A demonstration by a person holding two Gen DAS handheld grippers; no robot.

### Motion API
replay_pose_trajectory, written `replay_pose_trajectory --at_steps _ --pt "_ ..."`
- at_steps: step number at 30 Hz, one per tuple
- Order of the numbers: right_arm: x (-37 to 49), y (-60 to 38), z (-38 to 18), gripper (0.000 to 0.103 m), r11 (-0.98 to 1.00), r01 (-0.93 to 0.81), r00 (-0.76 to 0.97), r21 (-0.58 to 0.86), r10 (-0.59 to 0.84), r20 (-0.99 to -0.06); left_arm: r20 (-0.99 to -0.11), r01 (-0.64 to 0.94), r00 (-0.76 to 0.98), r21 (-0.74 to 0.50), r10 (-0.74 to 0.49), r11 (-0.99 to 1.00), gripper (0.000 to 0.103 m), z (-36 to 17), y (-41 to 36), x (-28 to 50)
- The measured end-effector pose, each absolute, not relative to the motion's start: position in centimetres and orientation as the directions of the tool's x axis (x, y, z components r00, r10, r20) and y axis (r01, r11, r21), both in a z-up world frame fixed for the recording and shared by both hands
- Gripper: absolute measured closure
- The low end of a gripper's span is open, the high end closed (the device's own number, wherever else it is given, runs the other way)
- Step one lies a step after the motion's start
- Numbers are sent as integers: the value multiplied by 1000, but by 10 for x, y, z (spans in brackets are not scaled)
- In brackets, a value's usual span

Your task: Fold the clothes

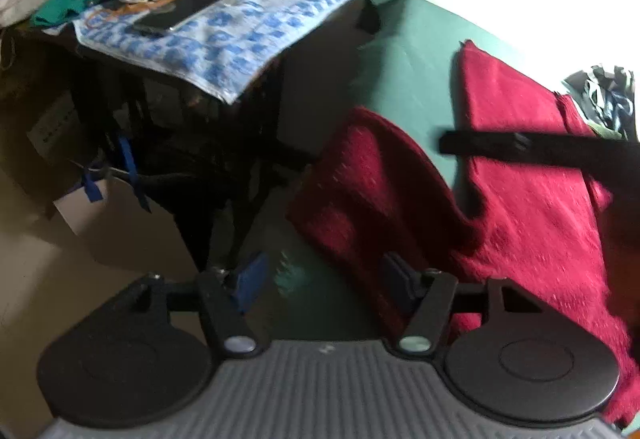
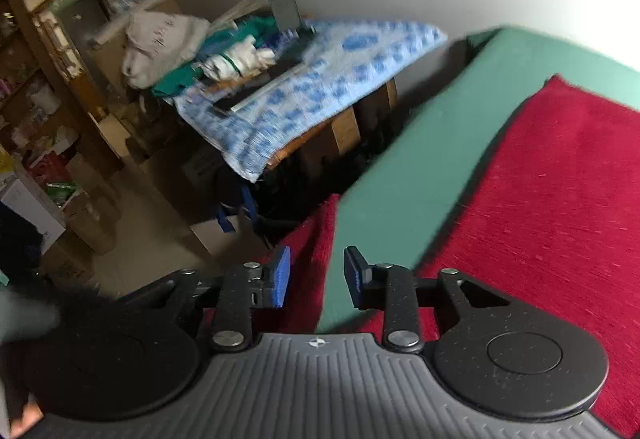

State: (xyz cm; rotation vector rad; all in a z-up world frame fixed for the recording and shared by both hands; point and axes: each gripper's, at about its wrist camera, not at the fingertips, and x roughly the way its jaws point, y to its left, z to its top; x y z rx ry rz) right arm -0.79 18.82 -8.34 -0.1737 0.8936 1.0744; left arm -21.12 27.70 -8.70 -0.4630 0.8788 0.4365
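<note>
Dark red knitted garment [image 1: 532,175] spread on the green-covered surface [image 1: 404,55], one part hanging over its near left edge.

Both claws are released and hold nothing: left gripper [image 1: 324,279] beside the hanging part, right gripper [image 2: 318,277] over the edge. Mid-fold or a regrasp would both fit; a grasp needs cloth between the pads.

garment [image 2: 540,199] on bed [image 2: 400,175], one part over its edge | table [image 2: 344,127] behind bed | phone [image 1: 184,9] on table
</note>
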Motion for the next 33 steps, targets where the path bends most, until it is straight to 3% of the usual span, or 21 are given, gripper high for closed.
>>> replay_pose_trajectory --at_steps 7,10,11,14,28,33 --pt "9 226 -106 73 506 -784 100 361 676 -730 -805 -554 577 -257 142 792 35 -91 275 -228" --pt "8 233 -105 87 501 -795 102 341 666 -739 -800 -555 582 -262 144 790 33 -91 274 -231" --pt "9 236 -105 96 492 -800 88 345 664 -743 -798 -553 586 -267 140 789 32 -91 274 -231" --pt "12 240 -101 97 458 -810 57 365 681 -730 -788 -535 603 -283 126 796 32 -89 271 -230" --pt "18 137 -35 97 99 -758 -145 645 938 -314 -679 -344 734 -408 -28 846 26 -75 254 -209" --pt "23 90 -52 96 206 -707 -52 676 939 -341 -643 -240 760 -411 -93 879 22 -66 238 -190"
